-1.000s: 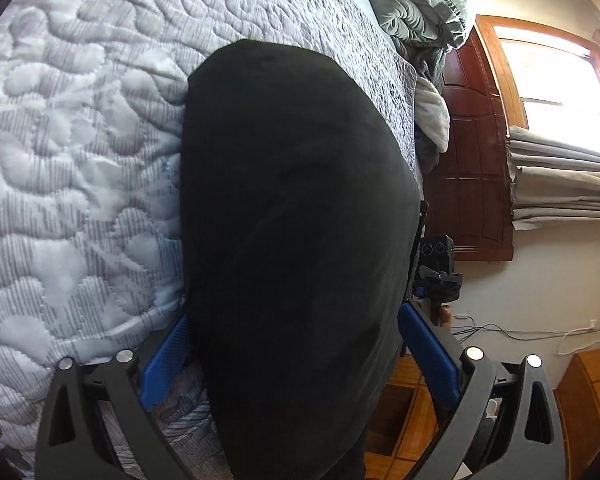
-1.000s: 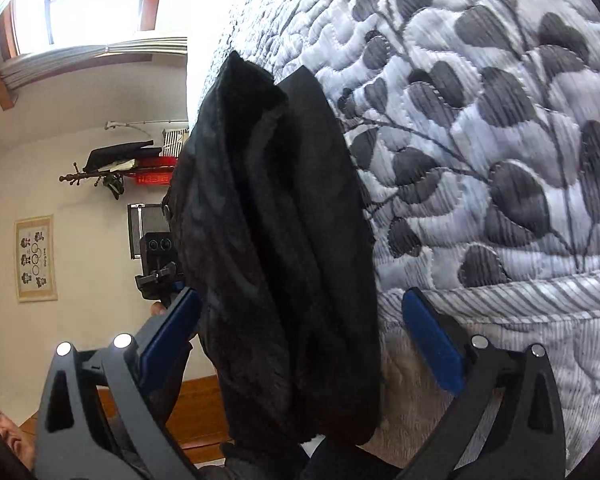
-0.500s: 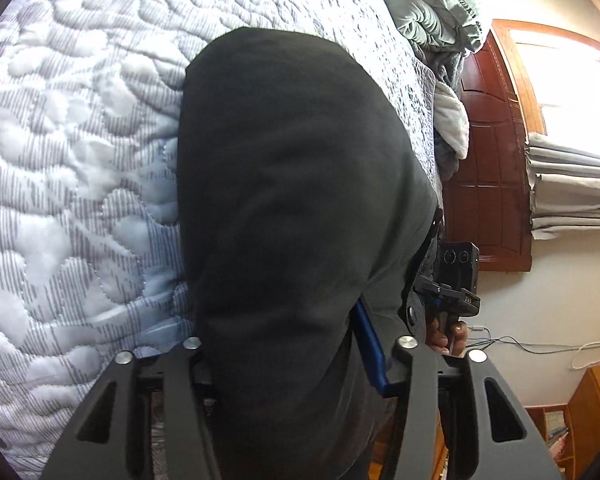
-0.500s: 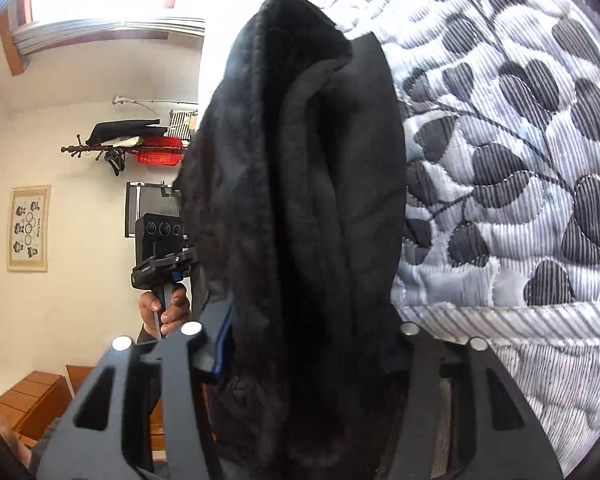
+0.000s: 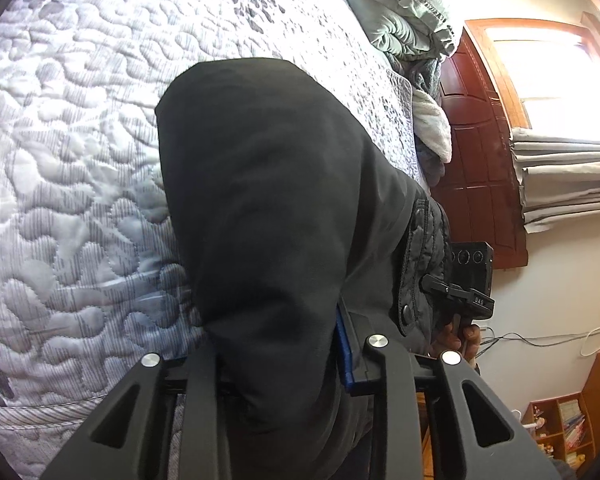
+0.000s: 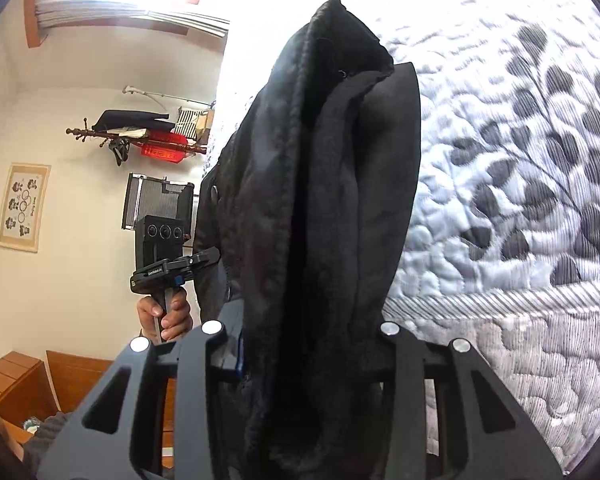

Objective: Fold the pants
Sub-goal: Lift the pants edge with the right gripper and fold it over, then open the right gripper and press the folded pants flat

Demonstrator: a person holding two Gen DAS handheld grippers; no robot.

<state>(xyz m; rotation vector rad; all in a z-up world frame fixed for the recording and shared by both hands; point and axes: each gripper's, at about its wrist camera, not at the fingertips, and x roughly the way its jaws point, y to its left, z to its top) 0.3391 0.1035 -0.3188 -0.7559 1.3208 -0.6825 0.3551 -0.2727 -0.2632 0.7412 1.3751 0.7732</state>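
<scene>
Your left gripper (image 5: 276,364) has just been closing, and its jaws now pinch a thick fold of the black pants (image 5: 268,208), the cloth bunched between the blue pad (image 5: 345,354) and the opposite finger. Your right gripper (image 6: 310,354) has just been closing too, and its jaws pinch another bunch of the pants (image 6: 328,200), several layers gathered edge-on between the fingers. In both wrist views the pants run from the jaws away over the quilt (image 5: 72,152), and the far end lies on the bed near its edge. In the right wrist view the cloth rises as a narrow ridge with its hem at the top, the leaf-print quilt (image 6: 520,184) to its right. Just beyond the pants in the left view, your right hand (image 5: 466,336) grips its handle beside a black quilted sleeve (image 5: 424,256); in the right view your left hand (image 6: 166,312) grips the other handle. Farther off in the left view, pillows (image 5: 404,12) are piled at the head of the bed, with a wooden door (image 5: 480,148) and a bright window (image 5: 556,72) behind. In the right view a wall rack (image 6: 140,136) and a framed picture (image 6: 23,206) hang on the far wall.
</scene>
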